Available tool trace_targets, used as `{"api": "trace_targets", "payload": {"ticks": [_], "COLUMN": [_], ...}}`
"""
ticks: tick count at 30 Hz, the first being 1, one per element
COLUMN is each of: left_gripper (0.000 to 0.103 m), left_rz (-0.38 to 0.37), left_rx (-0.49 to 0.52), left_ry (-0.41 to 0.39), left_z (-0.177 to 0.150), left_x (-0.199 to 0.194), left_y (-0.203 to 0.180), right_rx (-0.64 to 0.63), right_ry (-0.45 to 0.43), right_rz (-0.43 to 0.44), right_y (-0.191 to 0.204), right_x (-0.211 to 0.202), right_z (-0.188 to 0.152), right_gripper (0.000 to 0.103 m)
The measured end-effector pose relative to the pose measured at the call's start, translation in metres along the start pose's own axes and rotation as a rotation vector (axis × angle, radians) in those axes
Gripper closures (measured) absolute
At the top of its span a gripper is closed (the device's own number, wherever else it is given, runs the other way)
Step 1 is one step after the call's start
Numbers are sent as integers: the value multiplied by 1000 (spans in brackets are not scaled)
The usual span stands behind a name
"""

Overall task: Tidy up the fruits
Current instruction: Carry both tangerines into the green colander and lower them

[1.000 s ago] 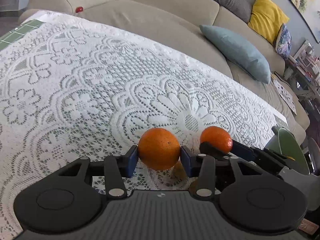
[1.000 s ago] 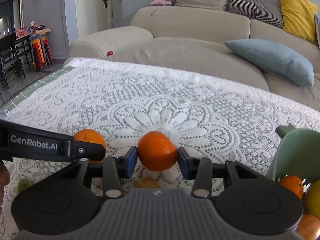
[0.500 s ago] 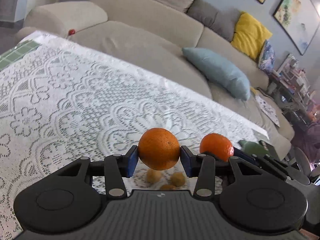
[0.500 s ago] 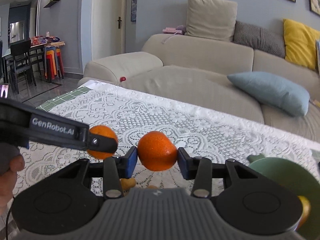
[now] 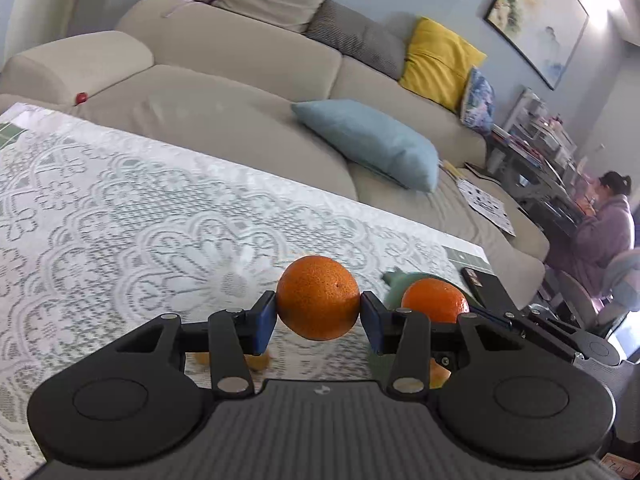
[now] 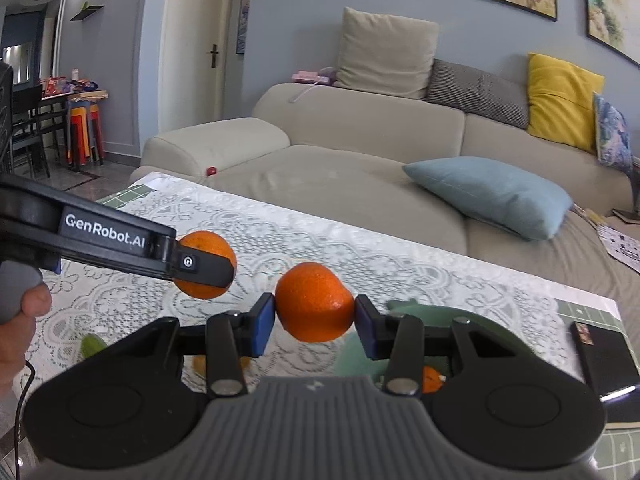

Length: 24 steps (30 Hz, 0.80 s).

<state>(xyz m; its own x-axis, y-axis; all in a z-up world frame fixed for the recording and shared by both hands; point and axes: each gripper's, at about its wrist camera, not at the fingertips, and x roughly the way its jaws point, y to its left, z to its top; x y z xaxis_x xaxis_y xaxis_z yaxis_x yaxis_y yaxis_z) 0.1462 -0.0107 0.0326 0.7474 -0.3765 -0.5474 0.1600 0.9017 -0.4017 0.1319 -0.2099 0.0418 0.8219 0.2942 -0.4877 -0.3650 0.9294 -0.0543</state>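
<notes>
Lace covers the worktop (image 5: 120, 208) before a beige sofa (image 6: 360, 128); the left gripper (image 5: 318, 320) clamps one orange (image 5: 318, 298) across its middle, the right gripper (image 6: 315, 320) another orange (image 6: 312, 302), both held above the cloth near a green bowl (image 6: 472, 320); firm, round, likely to roll, so equator grips suit.

The left gripper (image 5: 319, 316) clamped an orange (image 5: 318, 298) between its blue pads above the lace tablecloth (image 5: 120, 220). To its right, the right gripper (image 5: 474, 312) gripped a second orange (image 5: 434, 300) near a green bowl (image 5: 400, 280).
</notes>
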Motion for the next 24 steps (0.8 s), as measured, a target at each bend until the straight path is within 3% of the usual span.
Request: {"api": "trace_targets", "payload": {"ticks": [14, 24], "left_gripper": [52, 52], "left_rz": [-95, -115], "left_rx": [118, 148], "left_ry": [86, 166], "left_z": [-18, -33], "left_x": [45, 82], "left_y": [-77, -95], "right_rx": [65, 109], "right_ry": [79, 166], "right_rz": [-85, -95], "right_y": [-63, -90], "right_x": [-11, -4], "right_z": [-24, -40], "right_gripper": [62, 62]}}
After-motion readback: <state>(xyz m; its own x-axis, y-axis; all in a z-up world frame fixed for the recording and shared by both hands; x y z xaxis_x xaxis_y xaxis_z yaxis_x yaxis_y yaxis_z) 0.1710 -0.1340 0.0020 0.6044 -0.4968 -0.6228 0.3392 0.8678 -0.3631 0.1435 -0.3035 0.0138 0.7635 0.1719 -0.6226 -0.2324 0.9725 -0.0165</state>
